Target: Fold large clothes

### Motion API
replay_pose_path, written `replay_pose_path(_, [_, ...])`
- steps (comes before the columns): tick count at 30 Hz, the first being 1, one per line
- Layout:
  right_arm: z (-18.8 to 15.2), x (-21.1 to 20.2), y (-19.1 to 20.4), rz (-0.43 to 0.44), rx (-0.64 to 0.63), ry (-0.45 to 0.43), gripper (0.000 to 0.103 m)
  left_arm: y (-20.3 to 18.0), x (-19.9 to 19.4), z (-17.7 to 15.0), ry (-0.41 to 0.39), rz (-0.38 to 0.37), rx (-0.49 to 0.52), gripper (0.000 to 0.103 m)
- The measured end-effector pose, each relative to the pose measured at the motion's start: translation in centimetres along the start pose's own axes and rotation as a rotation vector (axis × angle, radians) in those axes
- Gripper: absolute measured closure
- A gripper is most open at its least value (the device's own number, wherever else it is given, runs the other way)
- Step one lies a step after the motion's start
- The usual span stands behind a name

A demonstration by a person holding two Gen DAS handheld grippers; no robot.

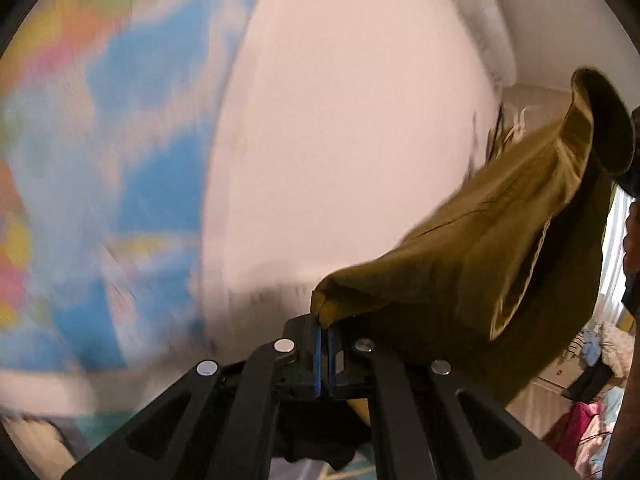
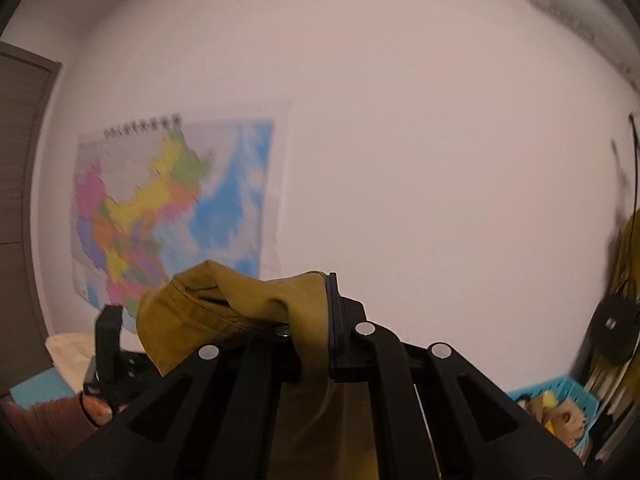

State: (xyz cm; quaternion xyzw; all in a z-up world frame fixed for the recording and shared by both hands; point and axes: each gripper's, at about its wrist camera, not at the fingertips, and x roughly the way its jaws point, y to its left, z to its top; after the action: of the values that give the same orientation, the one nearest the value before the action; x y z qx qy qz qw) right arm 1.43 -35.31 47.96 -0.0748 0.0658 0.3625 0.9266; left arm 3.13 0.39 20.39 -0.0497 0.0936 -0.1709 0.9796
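- A teal surface (image 2: 36,392) shows in the lower left corner of the right wrist view; a cream, pillow-like thing (image 2: 68,348) lies at its far edge; brown cloth (image 2: 44,424) lies beside it
- In the left wrist view, a pale low cabinet (image 1: 560,380) at the right bears a heap of mixed clothes (image 1: 600,344)
- A blue basket (image 2: 560,392) holds crumpled items; its support is hidden

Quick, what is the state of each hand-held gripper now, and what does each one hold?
Left hand-held gripper: closed, pinching an edge of the olive-brown garment.
Right hand-held gripper: closed on the same garment, which drapes over it.
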Motion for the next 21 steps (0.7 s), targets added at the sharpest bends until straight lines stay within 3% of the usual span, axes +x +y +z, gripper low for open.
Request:
replay_pose_path(5, [2.0, -6.6, 2.6, 0.082, -0.012, -0.063, 0.101, -1.0, -12.5, 5.3, -0.123, 0.091, 0.114, 0.102])
replay_pose_path(12, [2.4, -11.9, 8.1, 0.286, -0.002, -0.088, 0.101, -4.0, -29.3, 7.0, -0.252, 0.314, 0.282, 0.102])
replay_pose_path(17, [1.3, -11.6, 11.0, 0.455, 0.036, -0.109, 0.101, -6.7, -35.4, 6.2, -0.278, 0.534, 0.416, 0.102])
replay_pose_path(19, [0.2, -8.9, 11.1, 0.493, 0.084, -0.080, 0.101, -6.5, -35.1, 5.9, -0.231, 0.602, 0.441, 0.102])
replay_pose_path(21, [-2.0, -3.8, 10.8, 0.532, 0.171, -0.006, 0.100, -4.8, -32.8, 5.4, -0.152, 0.645, 0.444, 0.102])
